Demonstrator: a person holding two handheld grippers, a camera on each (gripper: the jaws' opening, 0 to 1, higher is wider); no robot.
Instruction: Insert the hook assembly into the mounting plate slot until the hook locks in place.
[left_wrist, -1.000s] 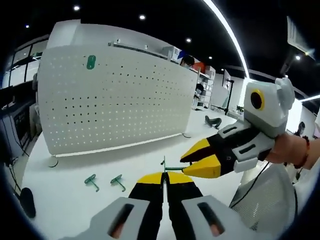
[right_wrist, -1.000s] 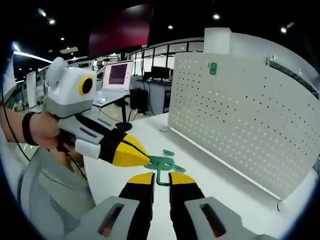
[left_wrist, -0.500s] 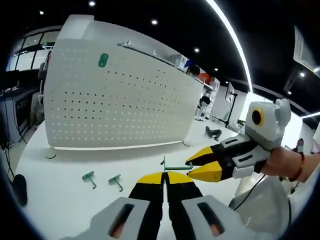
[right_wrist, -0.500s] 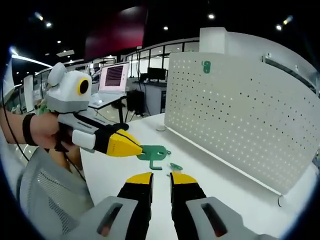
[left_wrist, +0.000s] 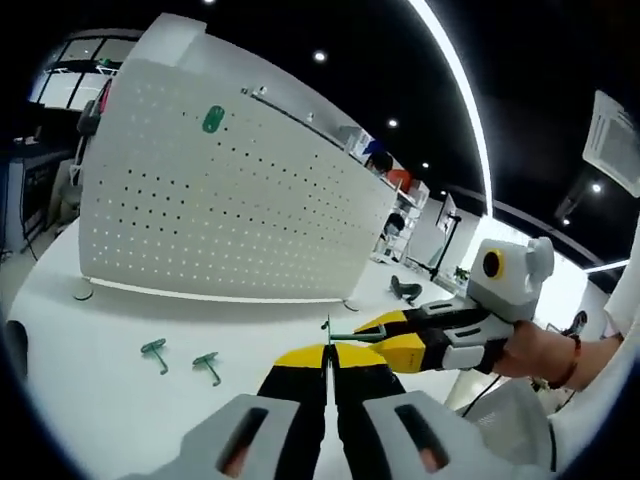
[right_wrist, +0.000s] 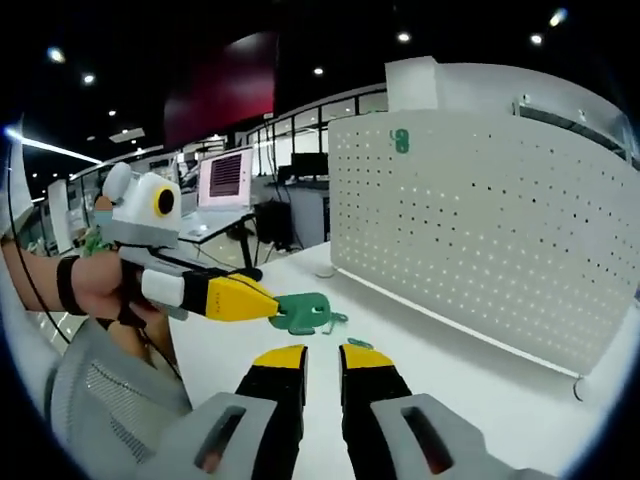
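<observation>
Green plastic hook assembly (right_wrist: 303, 312) sits pinched in the left gripper (right_wrist: 272, 302) — ahead of the right gripper (right_wrist: 322, 352), whose 2 jaws stand narrowly apart, empty; white perforated mounting plate (right_wrist: 480, 240) lies beyond.

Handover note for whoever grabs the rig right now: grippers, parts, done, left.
Left gripper: shut on the green hook assembly, held above the table.
Right gripper: open, holding nothing, off to the left gripper's right.
Pegboard stands upright on the table; one green piece is already mounted near its top.
Two spare hooks lie on the table in front of the board.
Done: hook assembly picked up.
Left: carry it to the board, insert until it locks.
</observation>
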